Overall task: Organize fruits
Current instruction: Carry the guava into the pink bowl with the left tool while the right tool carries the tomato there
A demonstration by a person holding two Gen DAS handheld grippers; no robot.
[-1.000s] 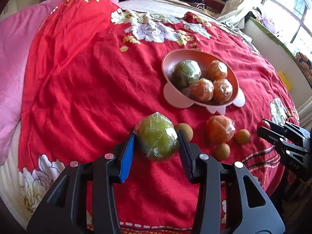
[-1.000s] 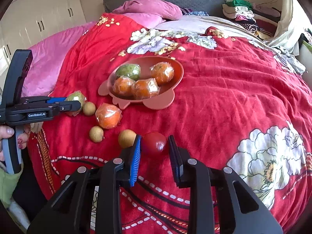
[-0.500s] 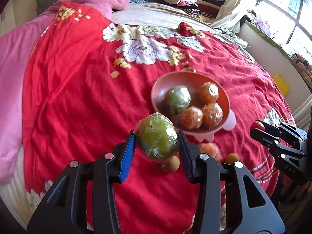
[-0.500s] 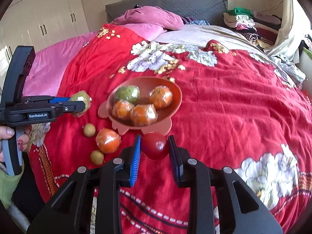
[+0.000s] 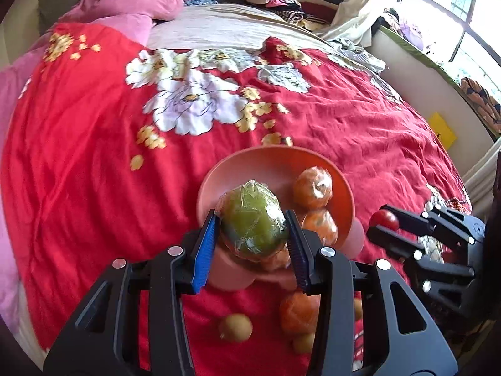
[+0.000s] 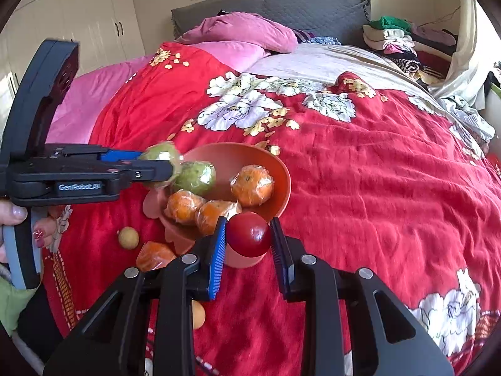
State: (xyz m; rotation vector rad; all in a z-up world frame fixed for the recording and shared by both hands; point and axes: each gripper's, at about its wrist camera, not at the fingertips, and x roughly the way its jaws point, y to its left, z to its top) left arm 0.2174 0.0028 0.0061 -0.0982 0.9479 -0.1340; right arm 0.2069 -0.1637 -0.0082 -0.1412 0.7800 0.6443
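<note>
Left gripper is clamping a plastic-wrapped green fruit between its pads, holding it in the air at the near-left rim of the pink bowl. Right gripper is clamping a small red fruit, holding it just in front of the bowl's near edge.

Bowl is sitting on the red flowered bedspread and is holding a second wrapped green fruit and three wrapped oranges.

Lying on the bedspread beside the bowl: one more wrapped orange and a few small tan round fruits; exact count is hard to tell, as the gripper bodies are covering some.

A hand is gripping the left gripper's handle.
</note>
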